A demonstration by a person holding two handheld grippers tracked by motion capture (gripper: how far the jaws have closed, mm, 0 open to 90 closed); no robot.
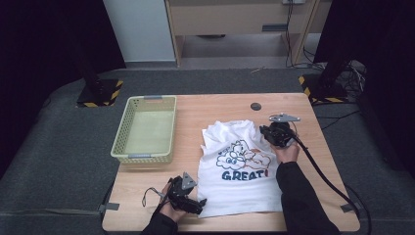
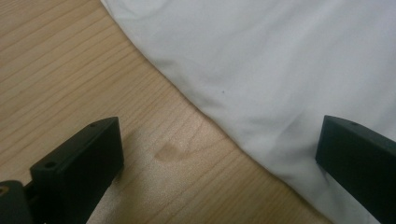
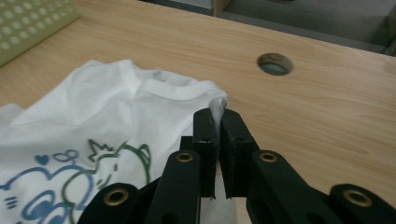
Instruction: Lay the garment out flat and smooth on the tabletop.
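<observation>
the white t-shirt (image 1: 238, 161) carries the word "great!" in dark blue capitals beneath its cartoon print.

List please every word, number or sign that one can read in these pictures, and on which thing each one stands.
"GREAT!" – in dark blue capitals with a red exclamation mark, on the front of the white T-shirt, under its cartoon cloud print.
A small mark inside the T-shirt's collar, seen in the right gripper view, is too blurred to read.
The yellow basket and the table carry no readable text.
</observation>
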